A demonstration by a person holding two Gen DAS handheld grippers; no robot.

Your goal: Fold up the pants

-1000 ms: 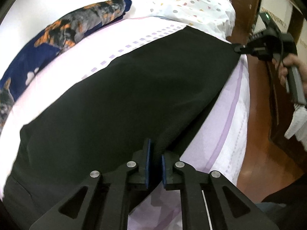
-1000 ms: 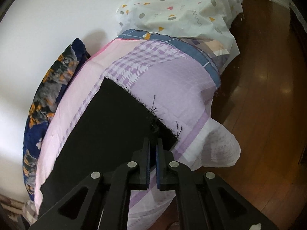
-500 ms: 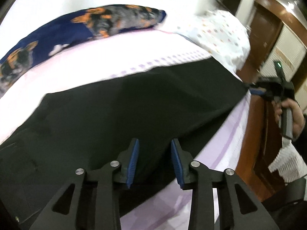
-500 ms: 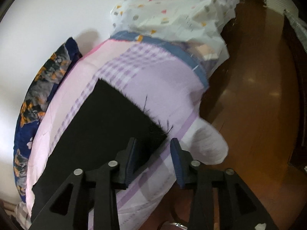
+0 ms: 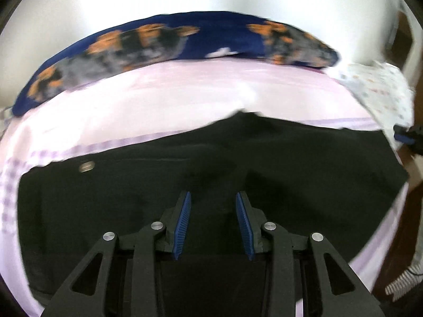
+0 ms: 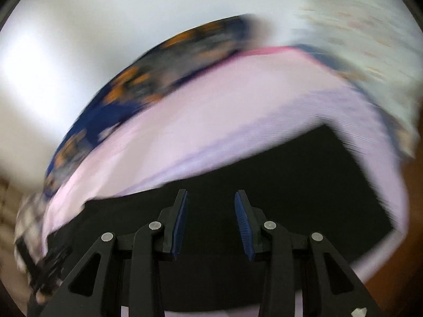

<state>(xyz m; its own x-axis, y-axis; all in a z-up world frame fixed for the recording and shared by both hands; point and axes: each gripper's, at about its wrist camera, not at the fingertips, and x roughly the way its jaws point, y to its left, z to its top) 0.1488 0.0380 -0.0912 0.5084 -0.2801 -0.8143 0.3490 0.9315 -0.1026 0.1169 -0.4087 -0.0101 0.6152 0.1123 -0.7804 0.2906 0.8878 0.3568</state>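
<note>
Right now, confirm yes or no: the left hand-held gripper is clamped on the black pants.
No, the left hand-held gripper is open, its blue pads apart above the black pants.

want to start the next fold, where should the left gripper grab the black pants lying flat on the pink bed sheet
Probably the waistband end of the black fabric pants, near the small metal button, where the edge lies clear on the pale pink bed sheet. Bring the open left gripper in low from that outer side, so one finger slips under the edge; the flat middle offers nothing to pinch.
</note>
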